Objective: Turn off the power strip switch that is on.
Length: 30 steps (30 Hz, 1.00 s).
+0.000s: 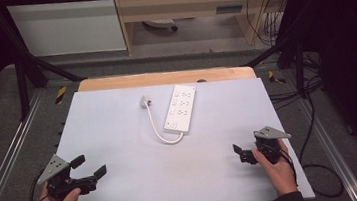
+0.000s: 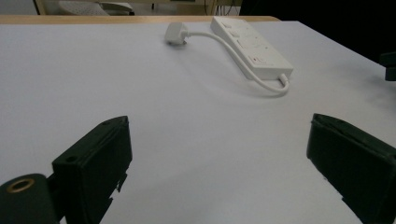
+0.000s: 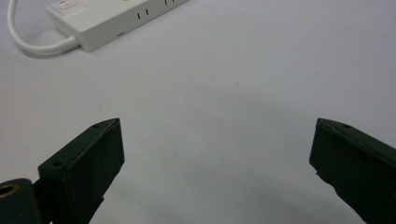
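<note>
A white power strip [image 1: 181,108] lies on the white table top [image 1: 120,142] toward the back middle. Its short white cable [image 1: 157,129] curls from the near end round to a white plug [image 1: 143,102] lying to the strip's left. My left gripper [image 1: 90,166] rests at the front left corner, held in a hand, jaws wide apart with nothing between them. My right gripper [image 1: 241,153] sits at the front right, also open and holding nothing. The left gripper view shows the strip [image 2: 252,46] and plug [image 2: 176,33] far ahead of the gripper [image 2: 219,122]. The right gripper view has the strip's near end [image 3: 107,16] ahead of the gripper [image 3: 218,123].
The white sheet covers a wooden table whose bare edge [image 1: 164,78] shows at the back. Black frame bars [image 1: 27,66] and metal rails [image 1: 2,164] flank the table. Loose cables [image 1: 314,116] trail on the floor at the right. The other gripper's tip [image 2: 388,65] appears at the left gripper view's right edge.
</note>
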Available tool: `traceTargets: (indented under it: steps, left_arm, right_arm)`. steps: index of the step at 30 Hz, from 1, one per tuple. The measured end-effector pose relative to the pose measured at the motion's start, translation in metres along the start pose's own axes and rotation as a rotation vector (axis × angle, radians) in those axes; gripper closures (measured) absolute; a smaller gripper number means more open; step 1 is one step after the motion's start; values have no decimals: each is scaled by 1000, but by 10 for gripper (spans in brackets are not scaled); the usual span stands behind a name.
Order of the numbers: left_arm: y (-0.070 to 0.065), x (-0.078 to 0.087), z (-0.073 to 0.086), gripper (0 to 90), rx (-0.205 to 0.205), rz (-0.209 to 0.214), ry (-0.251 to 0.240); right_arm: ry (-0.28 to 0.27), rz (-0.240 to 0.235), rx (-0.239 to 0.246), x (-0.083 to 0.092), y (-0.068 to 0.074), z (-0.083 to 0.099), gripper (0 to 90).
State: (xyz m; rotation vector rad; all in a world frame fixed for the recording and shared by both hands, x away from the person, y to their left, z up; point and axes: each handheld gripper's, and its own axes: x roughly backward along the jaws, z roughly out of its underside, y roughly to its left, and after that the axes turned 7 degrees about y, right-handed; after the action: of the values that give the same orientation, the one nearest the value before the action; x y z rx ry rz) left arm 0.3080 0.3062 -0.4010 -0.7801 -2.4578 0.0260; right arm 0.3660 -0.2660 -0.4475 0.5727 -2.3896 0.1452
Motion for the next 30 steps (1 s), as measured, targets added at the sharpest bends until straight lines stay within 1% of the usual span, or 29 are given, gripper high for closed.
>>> traceTargets:
  steps: [6,12,15,19,23,30]
  left_arm:
    - [3,3,-4,66,13,0,-16]
    - [2,3,-5,66,5,8,-19]
    - [2,4,-7,65,-5,12,-20]
    - [2,5,-10,62,5,25,-34]
    - [3,3,-14,62,-4,25,-33]
    - [1,0,-23,62,-19,41,-42]
  right_arm:
    - [3,-3,-2,0,0,0,33]
    - [6,-8,1,0,1,-1,33]
    - [7,-10,4,0,1,-1,33]
    - [5,-9,10,0,1,-1,33]
    - [4,-10,8,0,2,-1,31]
    - [3,-11,9,0,2,-1,32]
